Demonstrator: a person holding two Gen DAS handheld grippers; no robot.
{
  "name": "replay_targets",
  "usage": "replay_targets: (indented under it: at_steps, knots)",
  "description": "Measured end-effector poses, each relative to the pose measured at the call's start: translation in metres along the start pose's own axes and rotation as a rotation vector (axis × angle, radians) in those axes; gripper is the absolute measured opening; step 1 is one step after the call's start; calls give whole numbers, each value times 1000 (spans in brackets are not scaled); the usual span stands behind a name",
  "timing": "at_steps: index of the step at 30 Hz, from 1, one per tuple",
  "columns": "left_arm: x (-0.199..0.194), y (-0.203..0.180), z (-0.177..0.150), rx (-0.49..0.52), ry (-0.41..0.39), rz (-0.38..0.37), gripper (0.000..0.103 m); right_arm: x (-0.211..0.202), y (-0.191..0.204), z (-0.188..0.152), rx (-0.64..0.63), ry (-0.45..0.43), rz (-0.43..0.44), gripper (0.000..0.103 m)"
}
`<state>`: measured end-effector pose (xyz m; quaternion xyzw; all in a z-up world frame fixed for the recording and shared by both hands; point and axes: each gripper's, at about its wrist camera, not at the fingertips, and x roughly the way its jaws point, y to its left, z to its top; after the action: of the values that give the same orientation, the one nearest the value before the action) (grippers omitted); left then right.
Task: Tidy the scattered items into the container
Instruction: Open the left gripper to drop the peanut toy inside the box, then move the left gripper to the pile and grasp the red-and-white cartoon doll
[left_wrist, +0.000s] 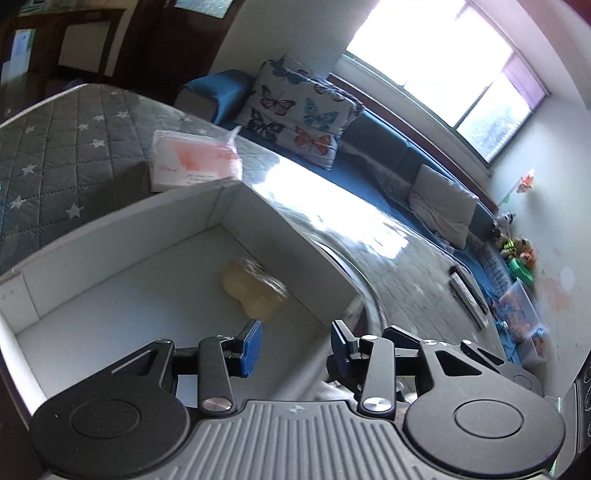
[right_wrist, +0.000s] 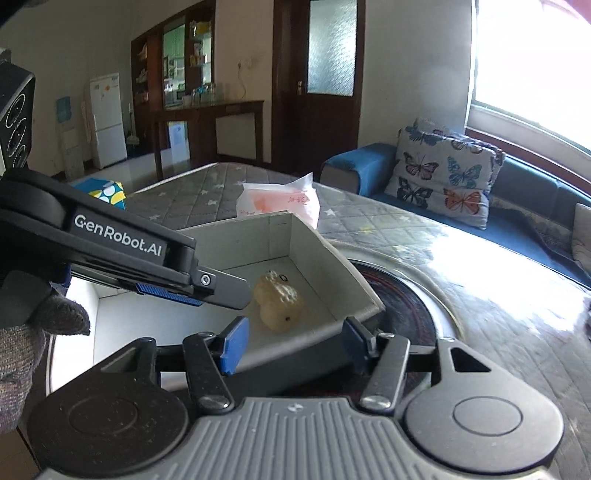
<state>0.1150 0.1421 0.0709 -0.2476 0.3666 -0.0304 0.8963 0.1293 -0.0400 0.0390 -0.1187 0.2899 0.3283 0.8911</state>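
Note:
A white open box (left_wrist: 258, 206) stands on the grey quilted table. A cream, lumpy toy (left_wrist: 255, 291) lies on its floor near the right wall. My left gripper (left_wrist: 295, 347) hovers over the box's near part, open, with nothing between its blue pads. In the right wrist view the same box (right_wrist: 332, 254) and toy (right_wrist: 280, 302) lie just ahead. My right gripper (right_wrist: 293, 343) is open above the box's near rim, its pads touching nothing. The left gripper (right_wrist: 221, 293) reaches in from the left, seen from the side, over the box.
A pink-and-white tissue pack (left_wrist: 195, 158) lies behind the box. A black round disc (right_wrist: 399, 295) sits under the box's right corner. A blue-yellow patterned box (right_wrist: 107, 192) is far left. A blue sofa with a butterfly cushion (right_wrist: 443, 173) borders the table. A gloved hand (right_wrist: 22, 332) holds the left gripper.

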Motion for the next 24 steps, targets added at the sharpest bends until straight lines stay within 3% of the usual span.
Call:
replay_targets:
  at_steps: [6,13,24]
  knots:
    - [-14,-24,-28,51,-4,-26,43,-42,-10,-28,25,-25,-34,60]
    - [-8,-40,-62,48,60,-76,43,-74,-13,-65,32,-33,-82,62]
    - [21,-46,-89,16,170,-128,43,-79,-20,-104,70,19,-126,66]
